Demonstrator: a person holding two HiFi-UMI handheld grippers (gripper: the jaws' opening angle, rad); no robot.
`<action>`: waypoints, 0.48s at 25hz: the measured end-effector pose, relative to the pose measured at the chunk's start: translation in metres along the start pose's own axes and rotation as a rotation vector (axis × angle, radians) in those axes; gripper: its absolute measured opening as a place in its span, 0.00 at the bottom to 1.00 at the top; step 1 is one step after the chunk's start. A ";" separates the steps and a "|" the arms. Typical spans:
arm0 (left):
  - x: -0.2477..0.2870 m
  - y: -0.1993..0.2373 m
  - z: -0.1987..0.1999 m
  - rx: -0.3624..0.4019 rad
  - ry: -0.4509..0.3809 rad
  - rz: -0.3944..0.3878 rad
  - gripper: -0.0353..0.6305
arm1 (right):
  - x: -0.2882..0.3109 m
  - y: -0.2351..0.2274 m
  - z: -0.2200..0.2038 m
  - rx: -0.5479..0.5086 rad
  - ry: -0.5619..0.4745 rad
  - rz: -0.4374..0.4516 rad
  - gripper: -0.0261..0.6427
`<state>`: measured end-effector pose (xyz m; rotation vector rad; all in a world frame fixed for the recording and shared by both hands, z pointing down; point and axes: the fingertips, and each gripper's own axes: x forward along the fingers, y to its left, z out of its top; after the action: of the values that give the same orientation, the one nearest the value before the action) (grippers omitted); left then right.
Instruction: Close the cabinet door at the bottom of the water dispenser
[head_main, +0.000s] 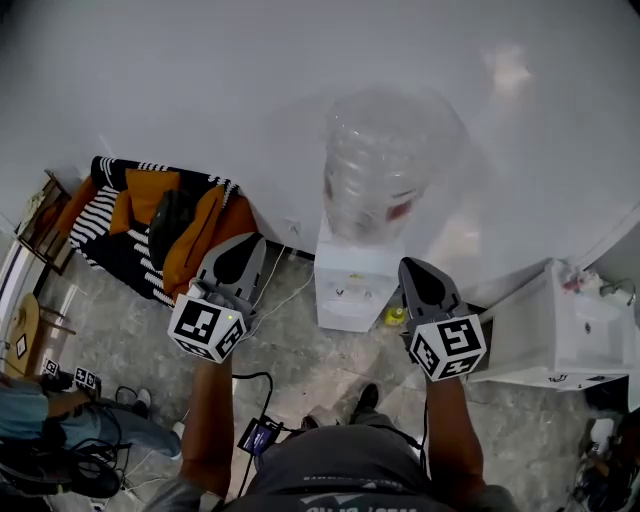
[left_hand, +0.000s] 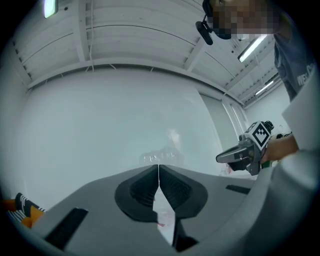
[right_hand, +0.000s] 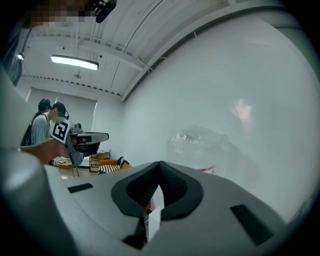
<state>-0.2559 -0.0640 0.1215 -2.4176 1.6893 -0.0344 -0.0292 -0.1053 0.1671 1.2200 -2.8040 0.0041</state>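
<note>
Against the white wall, head view: water dispenser (head_main: 355, 290) on the floor, clear bottle (head_main: 378, 170) on top; its bottom cabinet door cannot be made out from this steep angle. Left tongs (head_main: 232, 262) and right tongs (head_main: 425, 283) are held level on either side of the dispenser, clear of it.
Left gripper view: left tongs pressed together, nothing between.
Right gripper view: right tongs likewise closed and empty; bottle beyond their tips.
</note>
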 end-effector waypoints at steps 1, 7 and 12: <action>-0.002 0.000 0.001 0.001 -0.002 0.001 0.08 | -0.001 0.001 0.002 -0.001 -0.002 0.000 0.08; -0.013 -0.002 0.001 -0.001 -0.008 0.004 0.08 | -0.003 0.007 0.006 -0.011 -0.006 0.004 0.08; -0.014 -0.003 0.004 -0.003 -0.016 -0.001 0.08 | -0.002 0.007 0.007 -0.016 -0.004 0.000 0.08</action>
<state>-0.2580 -0.0493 0.1196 -2.4145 1.6821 -0.0125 -0.0336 -0.0989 0.1599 1.2181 -2.8015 -0.0211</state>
